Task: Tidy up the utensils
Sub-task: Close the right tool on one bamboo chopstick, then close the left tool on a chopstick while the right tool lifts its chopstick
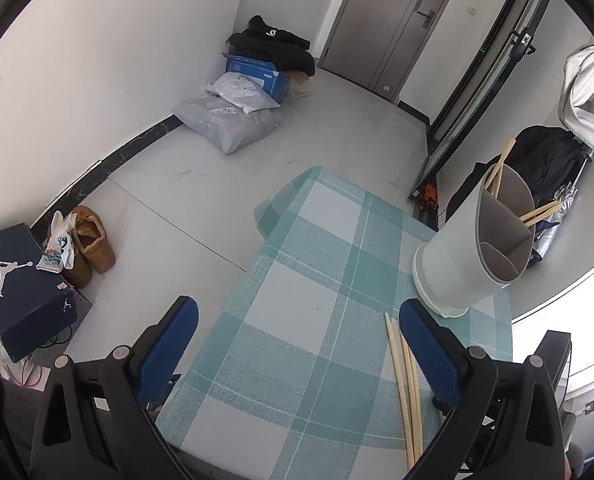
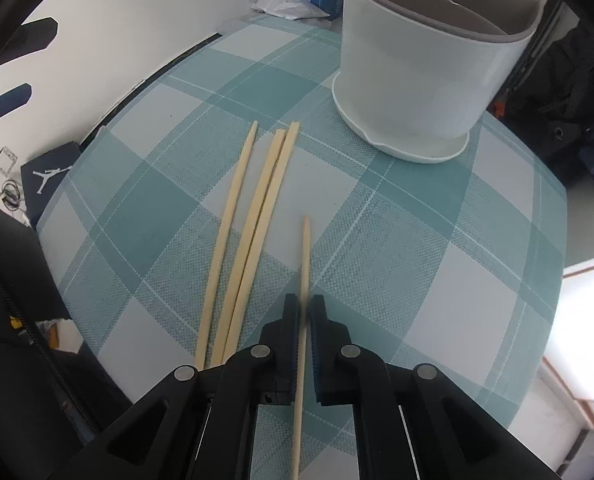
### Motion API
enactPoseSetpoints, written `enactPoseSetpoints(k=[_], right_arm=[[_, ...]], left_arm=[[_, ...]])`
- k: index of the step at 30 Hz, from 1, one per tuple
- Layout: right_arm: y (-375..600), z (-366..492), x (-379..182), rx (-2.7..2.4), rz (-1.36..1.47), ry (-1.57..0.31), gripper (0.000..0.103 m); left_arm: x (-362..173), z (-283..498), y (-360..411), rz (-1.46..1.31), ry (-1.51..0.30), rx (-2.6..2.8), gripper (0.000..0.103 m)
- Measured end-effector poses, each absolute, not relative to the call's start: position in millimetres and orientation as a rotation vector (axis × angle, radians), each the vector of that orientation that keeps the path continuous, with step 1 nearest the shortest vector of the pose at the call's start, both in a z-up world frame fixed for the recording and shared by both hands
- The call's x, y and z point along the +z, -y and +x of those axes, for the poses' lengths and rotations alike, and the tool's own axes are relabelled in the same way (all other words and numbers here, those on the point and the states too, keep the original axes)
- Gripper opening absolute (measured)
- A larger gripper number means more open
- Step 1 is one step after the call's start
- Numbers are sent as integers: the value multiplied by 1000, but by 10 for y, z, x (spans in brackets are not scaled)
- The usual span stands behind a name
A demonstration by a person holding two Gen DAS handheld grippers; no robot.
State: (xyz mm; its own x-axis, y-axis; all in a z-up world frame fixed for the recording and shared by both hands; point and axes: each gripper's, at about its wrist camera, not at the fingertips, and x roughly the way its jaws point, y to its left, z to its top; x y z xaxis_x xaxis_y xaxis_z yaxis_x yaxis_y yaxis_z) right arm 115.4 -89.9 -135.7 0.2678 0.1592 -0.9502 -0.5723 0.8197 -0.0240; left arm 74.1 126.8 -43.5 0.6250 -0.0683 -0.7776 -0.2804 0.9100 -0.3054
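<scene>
Pale wooden chopstick [image 2: 305,264] clamped in right gripper [image 2: 305,312]; lift level toward white divided holder [image 2: 417,72]. Left gripper [image 1: 297,324] gapes empty.

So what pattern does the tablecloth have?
The tablecloth has teal and white checks, clearest in the right wrist view.

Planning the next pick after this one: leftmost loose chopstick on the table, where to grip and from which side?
Take the leftmost chopstick around mid-length, from above, jaws across its width. It lies flat on the checked tablecloth with a clear gap to the touching chopstick pair on its right, so a finger fits each side. The right gripper is shut on a fourth chopstick; the left gripper is open.
</scene>
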Motion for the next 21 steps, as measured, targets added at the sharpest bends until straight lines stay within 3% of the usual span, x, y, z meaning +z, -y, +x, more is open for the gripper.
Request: enactPoseSetpoints(k=[13, 21], right_arm=[[730, 1335, -1328, 528, -349, -1171, 4], [1408, 1533, -1176, 508, 91, -1145, 4]], left_arm=[[-643, 860, -1225, -348, -962, 154, 99], [-899, 989, -801, -308, -1088, -7, 99]])
